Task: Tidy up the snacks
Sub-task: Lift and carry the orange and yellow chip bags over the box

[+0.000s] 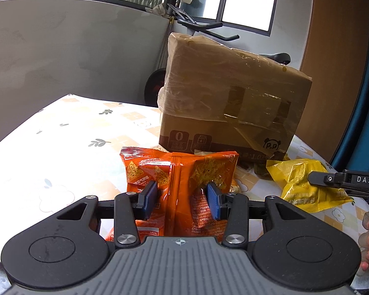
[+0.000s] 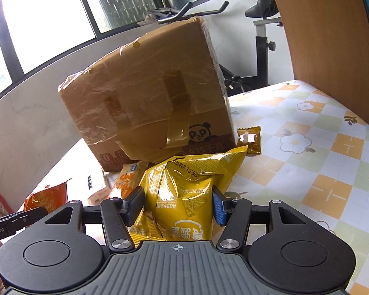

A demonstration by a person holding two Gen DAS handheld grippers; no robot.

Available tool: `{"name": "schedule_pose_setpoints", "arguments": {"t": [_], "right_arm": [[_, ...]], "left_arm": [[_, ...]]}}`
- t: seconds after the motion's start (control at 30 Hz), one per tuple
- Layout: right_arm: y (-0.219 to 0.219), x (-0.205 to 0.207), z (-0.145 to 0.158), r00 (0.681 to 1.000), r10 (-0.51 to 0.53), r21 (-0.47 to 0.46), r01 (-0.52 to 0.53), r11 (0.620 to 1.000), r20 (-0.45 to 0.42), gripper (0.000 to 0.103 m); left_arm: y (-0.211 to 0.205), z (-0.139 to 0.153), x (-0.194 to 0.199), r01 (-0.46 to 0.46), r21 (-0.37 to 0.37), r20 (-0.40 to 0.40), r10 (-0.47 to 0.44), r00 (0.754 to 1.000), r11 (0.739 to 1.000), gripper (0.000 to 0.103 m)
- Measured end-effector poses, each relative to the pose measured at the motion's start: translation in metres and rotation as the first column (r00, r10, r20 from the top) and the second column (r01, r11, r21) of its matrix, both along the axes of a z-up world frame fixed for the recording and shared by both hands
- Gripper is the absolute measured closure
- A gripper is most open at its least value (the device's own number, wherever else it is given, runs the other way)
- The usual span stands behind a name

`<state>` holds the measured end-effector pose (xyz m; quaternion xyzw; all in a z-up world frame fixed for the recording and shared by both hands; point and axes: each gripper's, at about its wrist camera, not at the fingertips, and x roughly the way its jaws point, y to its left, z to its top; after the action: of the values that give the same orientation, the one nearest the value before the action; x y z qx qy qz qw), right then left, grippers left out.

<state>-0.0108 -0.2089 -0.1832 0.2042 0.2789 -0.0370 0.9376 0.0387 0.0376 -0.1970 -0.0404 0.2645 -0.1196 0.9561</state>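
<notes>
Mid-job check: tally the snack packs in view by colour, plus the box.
Orange bags: 2, both in the left gripper
Yellow bag: 1, in the right gripper
Small brown packet: 1
Small orange-and-white packet: 1
Cardboard box: 1
Total: 6. A few more packets by the box are too hidden to count.

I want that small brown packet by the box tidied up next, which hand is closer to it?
Right, probably. The small brown packet lies just beyond the right tongs, beside the cardboard box. But both tongs already grip bags, so one must be freed first.
</notes>
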Motion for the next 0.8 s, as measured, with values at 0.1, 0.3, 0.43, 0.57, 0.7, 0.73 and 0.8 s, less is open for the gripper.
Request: {"name": "schedule_pose_setpoints", "arguments": {"t": [0.1, 0.3, 0.43, 0.57, 0.7, 0.73, 0.8], "right_arm": [[-0.008, -0.003, -0.002, 0.999, -0.045, 0.012, 0.045, 0.999, -0.008, 0.050], [-0.030, -0.010, 0.002, 0.989, -0.146, 0.011, 0.146, 0.989, 0.006, 0.050], [-0.046, -0.014, 0.022, 0.977, -0.200, -0.015, 0.202, 0.979, 0.069, 0.050], [-0.056, -0.011, 0.056, 0.964, -0.198, -0.061, 0.211, 0.975, 0.180, 0.050], [-0.067, 0.002, 0.095, 0.947, -0.151, -0.113, 0.190, 0.975, 0.285, 0.050], [-0.069, 0.007, 0.103, 0.943, -0.137, -0.130, 0.183, 0.974, 0.302, 0.050], [-0.073, 0.018, 0.121, 0.936, -0.109, -0.172, 0.175, 0.970, 0.335, 0.050]], "left_arm": [[0.003, 0.001, 0.000, -0.015, -0.003, 0.002, 0.015, 1.000, 1.000, 0.057], [0.014, 0.010, 0.007, -0.049, -0.011, 0.025, 0.049, 0.998, 0.999, 0.057], [0.026, 0.031, 0.018, -0.076, -0.040, 0.062, 0.078, 0.995, 0.996, 0.057], [0.030, 0.063, 0.029, -0.081, -0.051, 0.141, 0.088, 0.986, 0.995, 0.057], [0.026, 0.094, 0.041, -0.059, -0.044, 0.214, 0.067, 0.974, 0.997, 0.057], [0.023, 0.102, 0.045, -0.049, -0.038, 0.231, 0.057, 0.971, 0.998, 0.057], [0.016, 0.116, 0.053, -0.027, -0.027, 0.260, 0.034, 0.965, 0.999, 0.057]]}}
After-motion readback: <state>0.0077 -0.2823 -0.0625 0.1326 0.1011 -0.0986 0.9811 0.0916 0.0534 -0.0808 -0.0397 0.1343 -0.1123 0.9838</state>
